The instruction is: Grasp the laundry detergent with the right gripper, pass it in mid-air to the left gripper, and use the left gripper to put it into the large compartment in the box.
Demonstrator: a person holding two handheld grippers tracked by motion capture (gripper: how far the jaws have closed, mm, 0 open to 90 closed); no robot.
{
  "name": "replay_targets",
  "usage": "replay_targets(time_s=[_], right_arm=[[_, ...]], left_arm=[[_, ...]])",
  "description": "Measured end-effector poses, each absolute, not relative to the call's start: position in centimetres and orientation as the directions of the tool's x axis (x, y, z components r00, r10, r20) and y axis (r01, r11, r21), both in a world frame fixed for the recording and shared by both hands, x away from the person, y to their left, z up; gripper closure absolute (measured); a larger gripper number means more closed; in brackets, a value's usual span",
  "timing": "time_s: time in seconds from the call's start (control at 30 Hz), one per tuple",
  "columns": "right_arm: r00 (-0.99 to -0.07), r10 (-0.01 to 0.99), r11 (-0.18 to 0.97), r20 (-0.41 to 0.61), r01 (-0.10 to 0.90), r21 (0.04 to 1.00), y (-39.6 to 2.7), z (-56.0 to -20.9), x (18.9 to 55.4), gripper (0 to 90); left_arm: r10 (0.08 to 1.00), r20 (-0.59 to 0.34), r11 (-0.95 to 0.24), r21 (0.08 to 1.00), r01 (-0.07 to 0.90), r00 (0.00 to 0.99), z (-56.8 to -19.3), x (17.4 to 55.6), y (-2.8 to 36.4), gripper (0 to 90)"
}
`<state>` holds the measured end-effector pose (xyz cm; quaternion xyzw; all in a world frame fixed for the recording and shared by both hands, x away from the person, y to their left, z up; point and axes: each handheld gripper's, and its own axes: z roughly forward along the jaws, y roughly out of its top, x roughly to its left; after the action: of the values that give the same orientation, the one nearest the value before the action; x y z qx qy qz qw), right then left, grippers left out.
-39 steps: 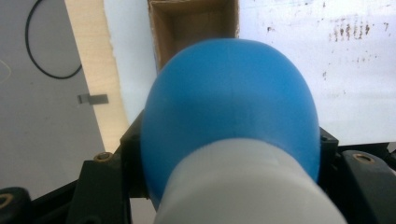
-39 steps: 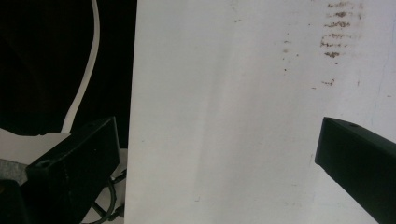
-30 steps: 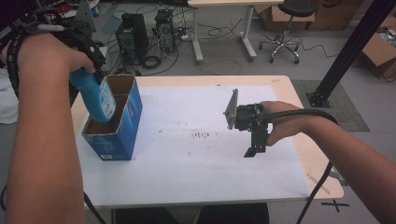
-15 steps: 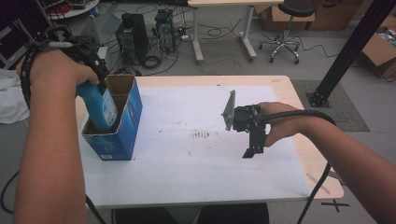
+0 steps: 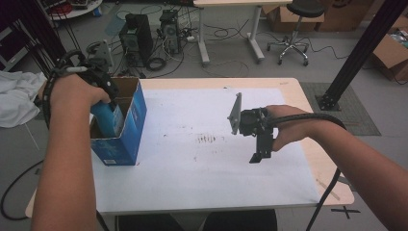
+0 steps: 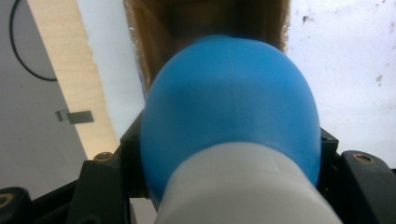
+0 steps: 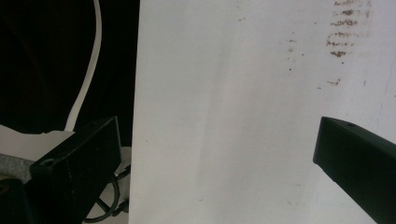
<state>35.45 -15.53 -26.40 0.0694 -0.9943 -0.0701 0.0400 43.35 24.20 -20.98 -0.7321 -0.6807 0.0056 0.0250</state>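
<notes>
Lowering the blue bottle (image 5: pixel 107 117) into the open cardboard box (image 5: pixel 126 139) at the worktop's (image 5: pixel 202 168) left edge, the left gripper (image 5: pixel 98 84) has its fingers clamped on it. It should go straight down, clear of the box walls. The bottle's long axis looks near upright, rounded base toward the box floor; the right gripper (image 5: pixel 257 153) hovers mid-worktop, fingers apart and empty.

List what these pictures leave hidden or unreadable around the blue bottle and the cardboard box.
- Blue bottle: in the high view its top is covered by the left hand, its base by the box wall.
- Box interior: in the left gripper view the bottle blocks it.
- Left gripper: jaw tips hidden behind the bottle in the left gripper view.
- Bottle label: too small and blurred in the high view.
</notes>
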Motion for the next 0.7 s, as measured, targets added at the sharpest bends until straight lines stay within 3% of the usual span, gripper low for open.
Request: replay_targets(time_s=[0.7], right_arm=[[-0.989,-0.132,0.98,0.067,-0.12,0.158,-15.8,-26.5,35.5,1.6]], left_arm=[[0.995,0.05,-0.078,-0.054,0.995,0.081,-26.5,44.1,24.1,38.3]])
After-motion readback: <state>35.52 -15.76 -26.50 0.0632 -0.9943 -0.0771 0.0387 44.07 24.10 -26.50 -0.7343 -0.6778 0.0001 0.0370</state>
